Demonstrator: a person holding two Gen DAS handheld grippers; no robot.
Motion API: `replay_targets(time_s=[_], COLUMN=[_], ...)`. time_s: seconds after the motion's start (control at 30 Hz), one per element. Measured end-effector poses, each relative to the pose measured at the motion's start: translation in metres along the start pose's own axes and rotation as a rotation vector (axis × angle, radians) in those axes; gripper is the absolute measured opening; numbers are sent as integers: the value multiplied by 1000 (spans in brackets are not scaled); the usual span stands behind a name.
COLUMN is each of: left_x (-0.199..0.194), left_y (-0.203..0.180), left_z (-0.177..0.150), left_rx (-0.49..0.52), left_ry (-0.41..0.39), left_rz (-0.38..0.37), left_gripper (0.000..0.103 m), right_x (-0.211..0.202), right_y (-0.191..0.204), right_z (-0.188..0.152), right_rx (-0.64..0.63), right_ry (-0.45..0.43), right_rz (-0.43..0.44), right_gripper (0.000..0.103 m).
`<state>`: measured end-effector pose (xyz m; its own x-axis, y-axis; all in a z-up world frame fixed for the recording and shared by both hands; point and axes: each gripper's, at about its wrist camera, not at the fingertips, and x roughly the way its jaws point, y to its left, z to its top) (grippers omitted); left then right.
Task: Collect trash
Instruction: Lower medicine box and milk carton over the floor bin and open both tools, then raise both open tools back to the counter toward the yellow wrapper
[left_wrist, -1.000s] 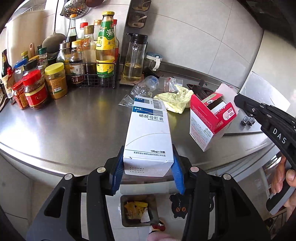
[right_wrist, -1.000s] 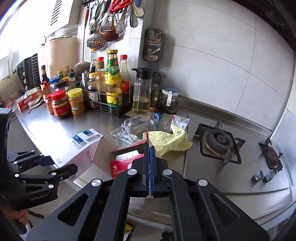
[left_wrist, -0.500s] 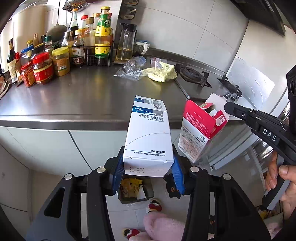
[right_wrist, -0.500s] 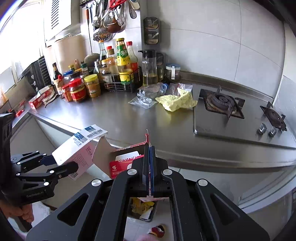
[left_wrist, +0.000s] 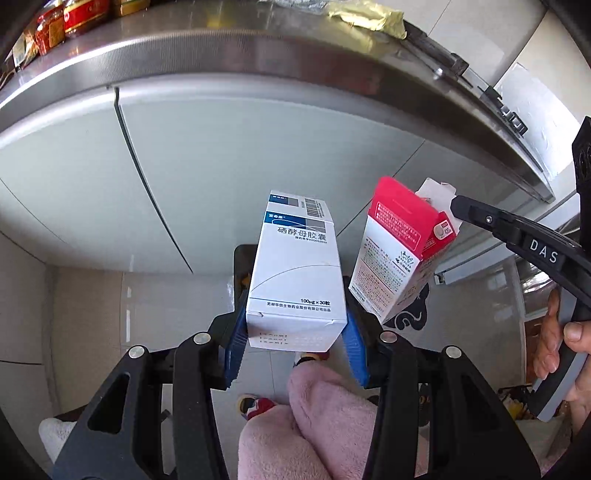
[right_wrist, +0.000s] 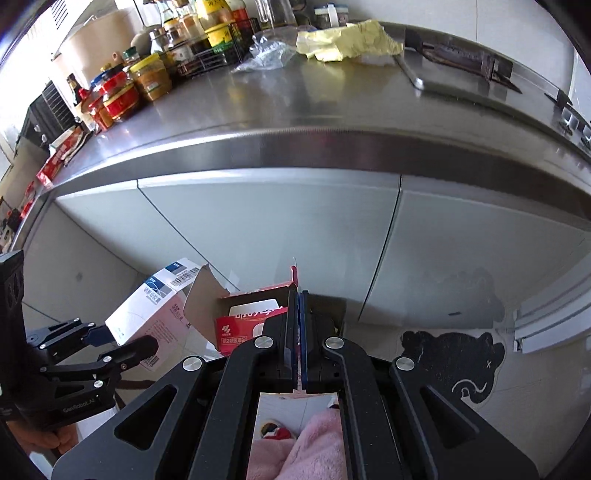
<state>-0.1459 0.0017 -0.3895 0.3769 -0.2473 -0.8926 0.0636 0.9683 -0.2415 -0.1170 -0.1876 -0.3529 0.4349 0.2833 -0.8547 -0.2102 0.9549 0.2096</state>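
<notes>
1. Blue pads on the left gripper (left_wrist: 295, 345) press both sides of a white medicine box (left_wrist: 297, 273), so its fingers (left_wrist: 234, 345) are clamped on the box, which stands upright between them.
2. The right gripper (right_wrist: 298, 332) has its fingers closed tight on a thin flap of the open red carton (right_wrist: 251, 317); the carton hangs tilted, just beside the white box.
3. Both boxes are held below the edge of the steel counter (right_wrist: 295, 122), in front of the pale cabinet doors (left_wrist: 258, 147).
4. Under them a dark bin (left_wrist: 242, 266) shows only in part, behind the white box.
5. Pink fuzzy clothing (left_wrist: 314, 417) fills the bottom of the left wrist view.
6. On the counter lie a yellow wrapper (right_wrist: 343, 40), clear plastic (right_wrist: 266, 55) and jars (right_wrist: 118, 96).
</notes>
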Motion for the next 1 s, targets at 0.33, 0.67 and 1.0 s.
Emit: replay_targets(time_s=[0.33, 0.67, 1.0], left_x=[126, 201, 191], left_y=[25, 43, 36], left_z=[-17, -23, 4], left_rx=[-25, -45, -23], left_ry=[162, 280, 271], left_rz=[11, -29, -1], left_gripper=[44, 45, 73], right_x=[114, 181, 166], right_y=[-16, -23, -30], right_z=[-15, -18, 3], right_rx=[122, 178, 195], right_ry=[108, 182, 175], right_rz=[-31, -45, -20], right_gripper=[2, 7, 64])
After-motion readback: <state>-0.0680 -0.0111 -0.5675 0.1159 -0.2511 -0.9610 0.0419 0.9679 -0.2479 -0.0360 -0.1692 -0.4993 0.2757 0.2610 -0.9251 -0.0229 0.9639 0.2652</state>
